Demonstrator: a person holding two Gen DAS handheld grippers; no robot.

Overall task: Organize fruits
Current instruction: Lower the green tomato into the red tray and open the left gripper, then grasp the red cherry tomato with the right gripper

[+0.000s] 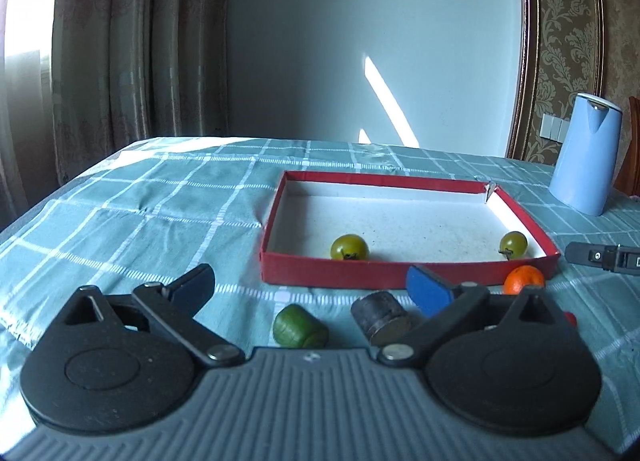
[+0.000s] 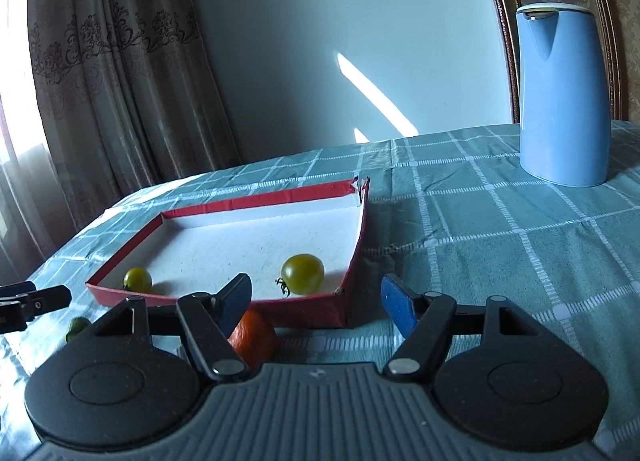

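A red-walled tray (image 1: 340, 273) with a white floor holds two green tomatoes, one (image 1: 349, 247) near its front wall and one (image 1: 515, 244) in its front right corner. My left gripper (image 1: 312, 289) stands open wide just before the tray, with nothing gripped. A green fruit piece (image 1: 300, 327) and a dark cylinder (image 1: 382, 319) lie on the cloth between its fingers. An orange (image 1: 524, 279) sits by the tray's front right corner. My right gripper (image 2: 316, 303) is open. That orange (image 2: 254, 337) lies just inside its left finger, partly hidden. The tray (image 2: 304, 311) and both tomatoes (image 2: 303, 274) (image 2: 137, 280) lie ahead.
A tall blue kettle (image 2: 560, 97) stands at the back right on the teal checked tablecloth (image 1: 160, 213). A small red thing (image 1: 570, 317) peeks out behind my left gripper's right finger. Curtains hang at the left, and the table's left edge is close.
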